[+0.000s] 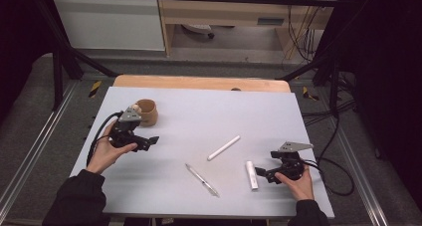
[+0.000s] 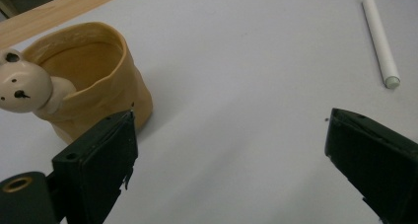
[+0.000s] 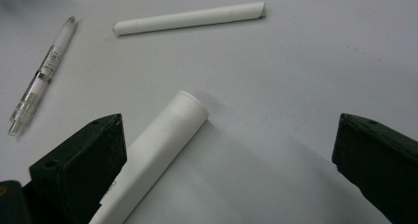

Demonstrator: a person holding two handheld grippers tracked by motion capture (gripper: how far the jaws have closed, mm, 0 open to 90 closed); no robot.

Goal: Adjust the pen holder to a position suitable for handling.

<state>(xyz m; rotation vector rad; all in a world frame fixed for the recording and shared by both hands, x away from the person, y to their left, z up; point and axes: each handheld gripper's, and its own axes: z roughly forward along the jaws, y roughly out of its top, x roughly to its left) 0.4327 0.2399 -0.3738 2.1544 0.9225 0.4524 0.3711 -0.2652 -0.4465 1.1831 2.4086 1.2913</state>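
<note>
High view: right hand-held gripper just beside short white tube on bench; left hand-held gripper near cup.
Left gripper view: jaws apart, empty.
Right gripper view: jaws apart; tube against one jaw. Risk: off-centre closing likely rolls it away.

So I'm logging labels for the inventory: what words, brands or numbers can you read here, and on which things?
No text can be read.
Clear pen: a printed band on its barrel, too small and blurred to read.
Short white tube: a dark mark by the right gripper's jaw, illegible.
Long white stick: no marking visible.
Tan cup with a bear head: no lettering, just dots for the face.
</note>
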